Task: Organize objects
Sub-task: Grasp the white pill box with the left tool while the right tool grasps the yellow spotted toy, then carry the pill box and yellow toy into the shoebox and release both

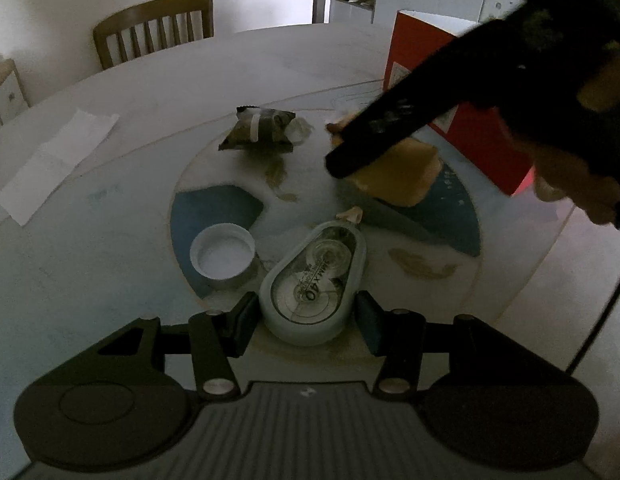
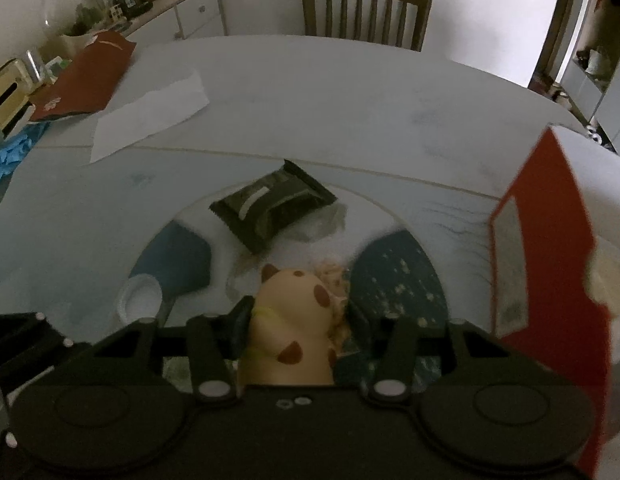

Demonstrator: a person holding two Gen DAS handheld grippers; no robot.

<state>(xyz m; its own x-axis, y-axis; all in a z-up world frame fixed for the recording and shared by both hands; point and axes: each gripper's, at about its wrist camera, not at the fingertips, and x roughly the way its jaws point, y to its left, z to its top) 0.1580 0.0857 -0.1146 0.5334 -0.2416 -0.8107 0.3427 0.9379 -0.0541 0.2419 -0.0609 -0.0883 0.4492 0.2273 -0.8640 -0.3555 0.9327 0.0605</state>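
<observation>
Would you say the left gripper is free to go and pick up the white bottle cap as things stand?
Probably not yet. The left gripper is shut on the correction tape, so its jaws are occupied. The white cap sits just beside it on the table, uncovered, with nothing between.

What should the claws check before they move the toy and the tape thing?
1. Left claw on the correction tape: ok, the fingers sit against both its sides.
2. Right claw on the spotted toy: ok, the toy is pinched between the fingers.
3. Toy lifted off the table: cannot tell, the claw hides its bottom.
4. White cap clear of the tape: ok, it stands apart to the left.
5. Red box ready to take things: cannot tell, its opening is out of sight.
6. Dark packet out of the way: ok, it lies farther back.
</observation>
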